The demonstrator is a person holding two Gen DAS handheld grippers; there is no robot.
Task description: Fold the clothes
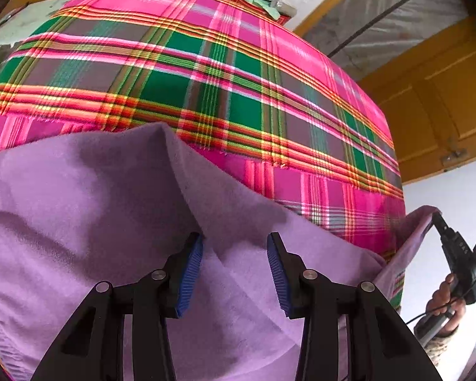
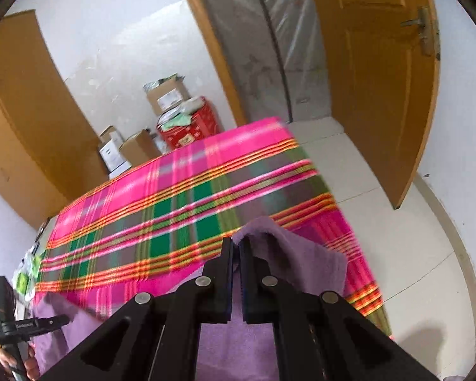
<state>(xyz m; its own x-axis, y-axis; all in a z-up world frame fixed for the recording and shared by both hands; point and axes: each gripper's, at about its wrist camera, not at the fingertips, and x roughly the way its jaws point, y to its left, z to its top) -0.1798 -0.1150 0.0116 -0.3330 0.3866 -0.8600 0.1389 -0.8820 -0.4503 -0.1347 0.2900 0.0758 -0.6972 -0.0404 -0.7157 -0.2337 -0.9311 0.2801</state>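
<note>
While over plaid cloth (image 1: 206, 73): R gripper (image 2: 236, 244) jaws clamped on purple garment (image 1: 95, 197), L gripper (image 1: 234, 244) jaws apart, probably touching it.

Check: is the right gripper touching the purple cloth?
Touching. The right wrist view shows the right gripper with jaws closed on a raised fold of the purple cloth, which bunches out beside the pads.

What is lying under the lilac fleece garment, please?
The lilac fleece garment lies on a pink and green plaid cloth; whatever the cloth covers cannot be seen.
</note>
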